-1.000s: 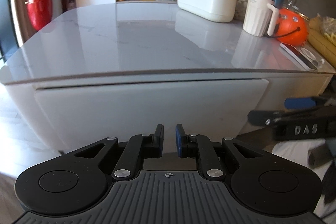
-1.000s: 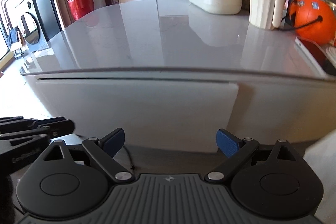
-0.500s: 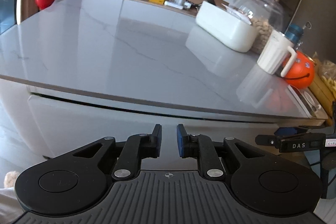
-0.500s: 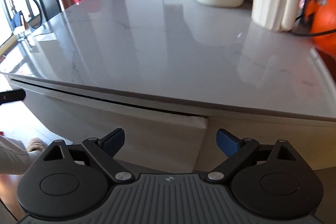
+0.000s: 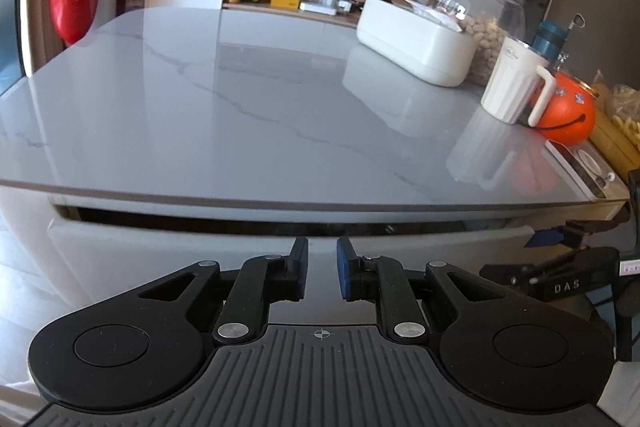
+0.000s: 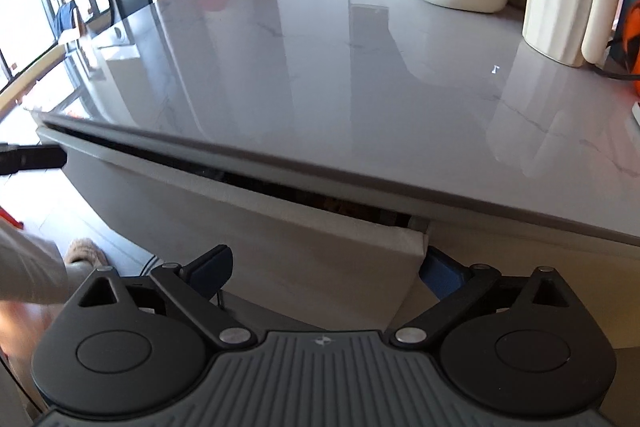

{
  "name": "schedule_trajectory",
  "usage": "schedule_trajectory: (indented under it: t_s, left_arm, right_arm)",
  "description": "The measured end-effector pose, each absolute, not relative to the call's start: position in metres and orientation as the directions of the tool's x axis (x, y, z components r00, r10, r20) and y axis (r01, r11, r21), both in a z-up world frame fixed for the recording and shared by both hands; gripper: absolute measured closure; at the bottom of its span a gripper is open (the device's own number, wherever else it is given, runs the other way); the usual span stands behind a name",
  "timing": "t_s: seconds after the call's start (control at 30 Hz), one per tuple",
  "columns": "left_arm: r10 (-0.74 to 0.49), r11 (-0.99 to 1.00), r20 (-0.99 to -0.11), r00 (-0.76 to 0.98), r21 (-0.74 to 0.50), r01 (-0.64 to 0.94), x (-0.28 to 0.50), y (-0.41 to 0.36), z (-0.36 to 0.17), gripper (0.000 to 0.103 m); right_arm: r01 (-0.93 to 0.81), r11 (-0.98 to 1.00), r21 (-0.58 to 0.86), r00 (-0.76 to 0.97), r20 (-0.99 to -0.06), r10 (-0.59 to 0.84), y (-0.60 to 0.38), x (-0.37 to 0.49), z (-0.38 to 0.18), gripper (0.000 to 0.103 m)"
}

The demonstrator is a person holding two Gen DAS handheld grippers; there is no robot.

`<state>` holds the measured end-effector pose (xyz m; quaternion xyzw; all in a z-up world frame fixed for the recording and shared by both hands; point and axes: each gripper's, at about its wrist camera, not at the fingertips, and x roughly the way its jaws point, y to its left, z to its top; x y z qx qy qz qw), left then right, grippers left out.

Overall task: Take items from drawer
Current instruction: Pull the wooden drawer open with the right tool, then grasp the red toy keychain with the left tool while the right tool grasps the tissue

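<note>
Under the countertop [image 5: 280, 115] the drawer [image 5: 248, 247] runs crosswise; left gripper [image 5: 322, 269] nearly clenched, right gripper [image 6: 326, 273] spread.

Drawer [image 6: 320, 255] interior hidden under countertop [image 6: 360, 87]

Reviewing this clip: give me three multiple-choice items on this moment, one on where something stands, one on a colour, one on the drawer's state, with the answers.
1. Where does the white ribbed jug stand?
A. on the floor
B. on the countertop, beside the orange smiley pumpkin
C. inside the drawer

2. What colour are the pads of the left hand-held gripper?
A. blue
B. yellow
C. white

3. What state is the drawer in?
A. removed entirely
B. shut flush
C. slightly open

Answers: 1 B, the jug sits on the stone top next to the pumpkin; 2 A, a blue pad shows; 3 C, a dark gap shows under the countertop edge.
</note>
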<state>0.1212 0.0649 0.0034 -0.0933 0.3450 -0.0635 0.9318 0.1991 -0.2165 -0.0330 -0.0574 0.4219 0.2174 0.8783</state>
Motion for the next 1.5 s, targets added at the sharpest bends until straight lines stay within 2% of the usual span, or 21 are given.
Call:
schedule_trajectory:
  t_s: [0.3, 0.43, 0.53, 0.67, 0.9, 1.0, 1.17, 1.33, 1.5]
  left_arm:
    - [-0.076, 0.993, -0.7, 0.71, -0.116, -0.007, 0.145, 0.058, -0.001, 0.086]
    - [-0.016, 0.997, -0.741, 0.671, -0.059, -0.042, 0.152, 0.06, -0.009, 0.083]
    - [-0.025, 0.998, -0.74, 0.672, -0.059, -0.028, 0.15, 0.063, -0.009, 0.082]
    - [-0.018, 0.999, -0.752, 0.659, -0.043, -0.022, 0.147, 0.062, -0.007, 0.082]
    - [-0.03, 0.999, -0.777, 0.628, -0.015, 0.03, 0.114, 0.057, -0.002, 0.082]
    - [-0.058, 0.998, -0.792, 0.607, -0.03, 0.056, 0.092, 0.058, 0.0, 0.082]
    - [-0.095, 0.995, -0.834, 0.543, -0.059, 0.085, 0.054, 0.057, 0.005, 0.083]
    - [-0.11, 0.991, -0.849, 0.517, -0.053, 0.125, 0.034, 0.058, 0.006, 0.083]
    - [-0.111, 0.991, -0.861, 0.497, -0.055, 0.126, 0.046, 0.056, 0.004, 0.085]
  right_arm:
    - [-0.432, 0.894, 0.12, 0.49, -0.801, 0.345, -0.219, 0.199, -0.024, 0.003]
    - [-0.338, 0.931, 0.136, 0.512, -0.803, 0.304, -0.221, 0.198, -0.021, 0.01]
    - [-0.206, 0.972, 0.111, 0.623, -0.751, 0.218, -0.223, 0.182, -0.005, 0.01]
    - [-0.215, 0.975, 0.065, 0.689, -0.697, 0.198, -0.201, 0.17, 0.016, 0.01]
    - [-0.256, 0.958, 0.128, 0.595, -0.76, 0.26, -0.157, 0.186, 0.004, 0.01]
    - [-0.268, 0.943, 0.198, 0.477, -0.823, 0.308, -0.154, 0.176, -0.013, 0.01]
    - [-0.252, 0.924, 0.287, 0.406, -0.836, 0.37, -0.169, 0.146, -0.025, 0.01]
    - [-0.261, 0.925, 0.275, 0.418, -0.832, 0.365, -0.17, 0.124, -0.027, 0.01]
    - [-0.252, 0.925, 0.285, 0.403, -0.838, 0.368, -0.173, 0.143, -0.031, 0.009]
